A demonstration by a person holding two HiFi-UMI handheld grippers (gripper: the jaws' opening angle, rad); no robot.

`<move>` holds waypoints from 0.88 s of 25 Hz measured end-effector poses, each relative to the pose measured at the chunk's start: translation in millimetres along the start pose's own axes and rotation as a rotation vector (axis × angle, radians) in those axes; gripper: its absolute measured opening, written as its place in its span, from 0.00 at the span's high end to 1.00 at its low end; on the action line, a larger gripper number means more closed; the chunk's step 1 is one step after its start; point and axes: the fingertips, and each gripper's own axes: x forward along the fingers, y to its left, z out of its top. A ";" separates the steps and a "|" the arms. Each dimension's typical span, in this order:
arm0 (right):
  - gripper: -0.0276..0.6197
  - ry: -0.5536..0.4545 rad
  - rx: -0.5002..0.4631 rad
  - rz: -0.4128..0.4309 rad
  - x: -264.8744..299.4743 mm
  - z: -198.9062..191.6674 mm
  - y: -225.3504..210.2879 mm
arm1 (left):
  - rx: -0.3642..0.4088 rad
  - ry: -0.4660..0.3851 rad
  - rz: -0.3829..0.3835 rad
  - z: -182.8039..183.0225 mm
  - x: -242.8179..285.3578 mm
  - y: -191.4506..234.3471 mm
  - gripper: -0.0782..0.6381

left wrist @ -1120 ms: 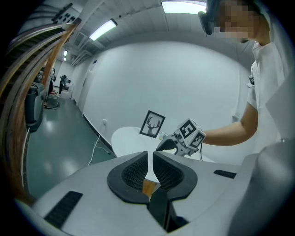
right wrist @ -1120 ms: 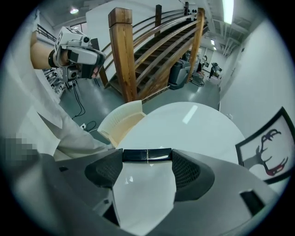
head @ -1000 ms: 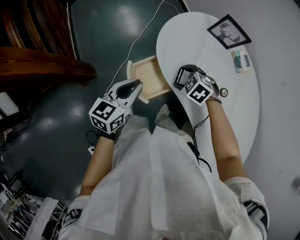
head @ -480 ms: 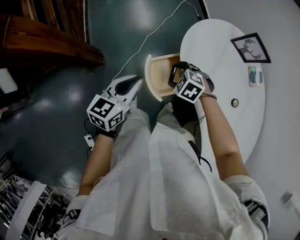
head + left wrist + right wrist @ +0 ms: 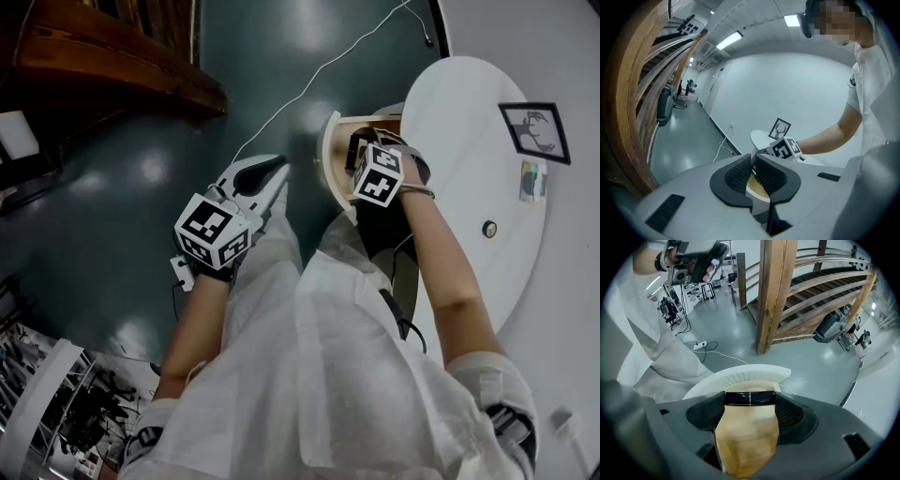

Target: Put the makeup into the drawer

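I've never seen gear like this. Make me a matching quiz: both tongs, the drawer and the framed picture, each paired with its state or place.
Things:
1. left tongs
2. right tongs
3. drawer
4. framed picture

States or places:
A. on the white table
B. closed, holding nothing
C. pulled open, wooden inside showing
D. clamped on a dark makeup case

Pairs: 1-B, 2-D, 3-C, 4-A
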 end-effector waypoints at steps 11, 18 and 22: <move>0.49 0.112 -0.066 0.041 75.6 -8.3 -0.6 | -0.029 0.001 0.015 -15.3 -10.5 24.3 0.84; 0.49 0.207 -0.078 0.062 114.9 -27.6 -1.5 | -0.049 0.013 0.011 -25.4 -9.1 33.5 0.84; 0.49 0.168 -0.066 0.093 133.4 -29.9 -0.5 | -0.056 0.015 0.011 -26.7 -6.1 35.7 0.84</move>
